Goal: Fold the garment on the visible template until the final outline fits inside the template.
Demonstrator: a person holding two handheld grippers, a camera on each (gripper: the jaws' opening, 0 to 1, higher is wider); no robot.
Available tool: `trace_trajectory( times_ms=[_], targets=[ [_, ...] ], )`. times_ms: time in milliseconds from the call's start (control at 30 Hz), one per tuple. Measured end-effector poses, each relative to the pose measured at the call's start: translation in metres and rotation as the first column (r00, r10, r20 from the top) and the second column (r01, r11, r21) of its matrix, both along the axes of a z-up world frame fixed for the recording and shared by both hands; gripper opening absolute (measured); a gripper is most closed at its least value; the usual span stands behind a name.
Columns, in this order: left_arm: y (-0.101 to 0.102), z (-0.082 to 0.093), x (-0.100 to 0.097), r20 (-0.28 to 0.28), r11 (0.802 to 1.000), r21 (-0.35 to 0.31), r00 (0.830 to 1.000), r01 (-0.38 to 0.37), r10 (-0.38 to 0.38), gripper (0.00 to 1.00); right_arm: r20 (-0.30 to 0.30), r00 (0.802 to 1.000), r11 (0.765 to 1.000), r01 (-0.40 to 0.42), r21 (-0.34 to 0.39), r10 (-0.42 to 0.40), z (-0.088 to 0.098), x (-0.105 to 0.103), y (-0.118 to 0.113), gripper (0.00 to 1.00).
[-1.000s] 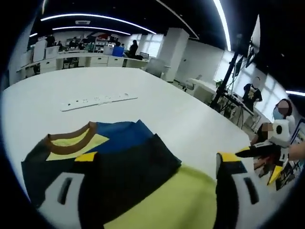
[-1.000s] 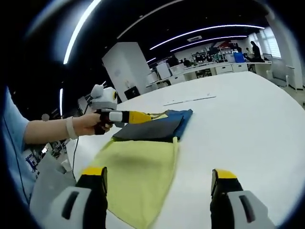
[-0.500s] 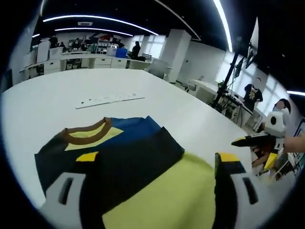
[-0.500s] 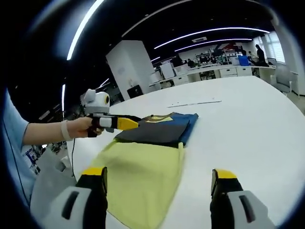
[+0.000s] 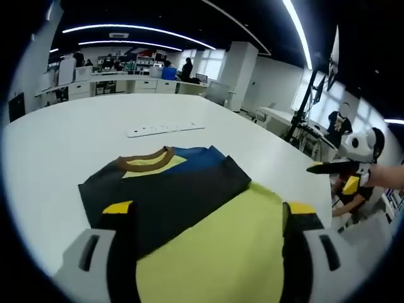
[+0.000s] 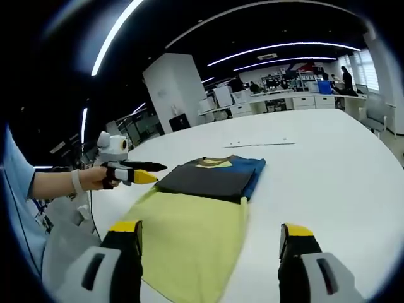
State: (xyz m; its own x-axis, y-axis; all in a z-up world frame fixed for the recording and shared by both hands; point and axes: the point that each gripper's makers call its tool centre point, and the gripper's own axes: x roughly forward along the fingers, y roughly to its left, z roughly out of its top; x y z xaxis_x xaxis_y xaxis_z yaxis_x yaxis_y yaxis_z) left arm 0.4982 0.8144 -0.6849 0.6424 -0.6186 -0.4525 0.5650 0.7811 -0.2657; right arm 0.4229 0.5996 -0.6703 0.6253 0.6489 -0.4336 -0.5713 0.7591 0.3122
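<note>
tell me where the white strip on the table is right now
In the left gripper view the white strip lies flat on the white table, apart from and just beyond the brown collar of the folded garment.

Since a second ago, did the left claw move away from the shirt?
Yes. In the right gripper view the left claw was over the shirt's dark edge; now it hangs off to the side, clear of the shirt.

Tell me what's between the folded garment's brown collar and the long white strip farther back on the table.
Only bare white table separates the brown collar from the long white strip, in the left gripper view.
</note>
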Motion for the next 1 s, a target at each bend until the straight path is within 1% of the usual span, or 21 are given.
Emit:
trace_trajectory(
  times_ms=[100, 167, 267, 567, 833, 1000],
  targets=[
    [0.012, 0.0, -0.011, -0.002, 1.0, 0.003, 1.0, -0.006, 0.006, 0.93, 0.002, 1.0, 1.0, 0.004, -0.014, -0.004, 0.002, -0.005, 0.0, 0.91],
    [0.022, -0.001, -0.02, 0.003, 1.0, 0.022, 1.0, -0.013, 0.013, 0.93, 0.004, 1.0, 1.0, 0.003, -0.02, -0.003, 0.002, -0.007, 0.0, 0.91],
    [0.037, -0.003, -0.034, -0.002, 1.0, 0.018, 1.0, -0.017, 0.017, 0.92, 0.009, 1.0, 0.999, 0.005, -0.033, -0.005, 0.005, -0.013, 0.001, 0.91],
    [0.07, -0.008, -0.059, -0.013, 0.999, 0.01, 0.999, -0.044, 0.044, 0.92, 0.026, 1.0, 0.999, 0.009, -0.05, -0.008, 0.011, -0.02, 0.011, 0.91],
    [0.085, -0.01, -0.075, -0.02, 0.999, 0.001, 0.999, -0.033, 0.033, 0.91, 0.037, 0.999, 0.998, 0.023, -0.056, -0.021, 0.015, -0.025, 0.022, 0.91],
    [0.089, -0.011, -0.084, -0.029, 1.0, -0.006, 1.0, -0.007, 0.007, 0.89, 0.027, 0.999, 0.997, 0.029, -0.078, -0.027, 0.008, -0.028, 0.022, 0.9]
  ],
)
